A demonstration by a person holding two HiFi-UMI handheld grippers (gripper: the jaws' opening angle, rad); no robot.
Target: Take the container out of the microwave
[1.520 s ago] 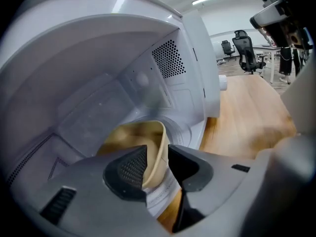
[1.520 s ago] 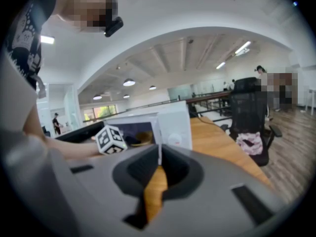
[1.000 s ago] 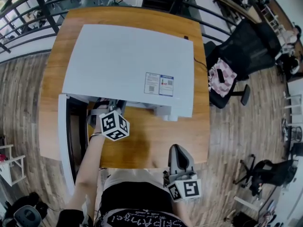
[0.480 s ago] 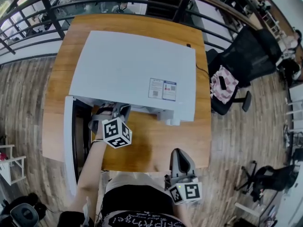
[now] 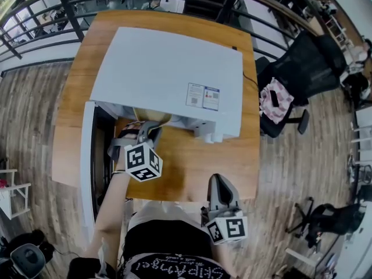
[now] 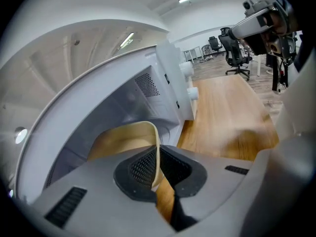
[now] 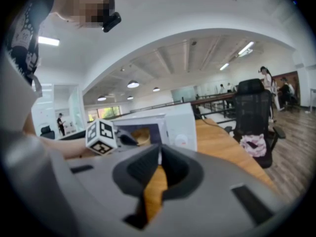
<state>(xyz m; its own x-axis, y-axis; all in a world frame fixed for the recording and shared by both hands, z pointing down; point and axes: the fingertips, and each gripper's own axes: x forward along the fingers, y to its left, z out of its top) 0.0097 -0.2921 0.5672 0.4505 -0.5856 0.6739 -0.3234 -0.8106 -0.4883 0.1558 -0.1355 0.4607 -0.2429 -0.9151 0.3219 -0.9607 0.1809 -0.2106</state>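
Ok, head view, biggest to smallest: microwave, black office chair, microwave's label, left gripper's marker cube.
1. Microwave
2. Black office chair
3. Left gripper's marker cube and label look alike. The cube is nearer the camera, so they stay unranked.

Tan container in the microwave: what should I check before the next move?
1. Left tongs shut on rim of tan thin-walled container: ok.
2. White microwave, door open wide: ok.
3. Container out of cavity: not ok, partly inside.
4. Bare wooden table in front: ok.
5. Right tongs shut, empty, aside: ok.
6. Container's contents: cannot tell.
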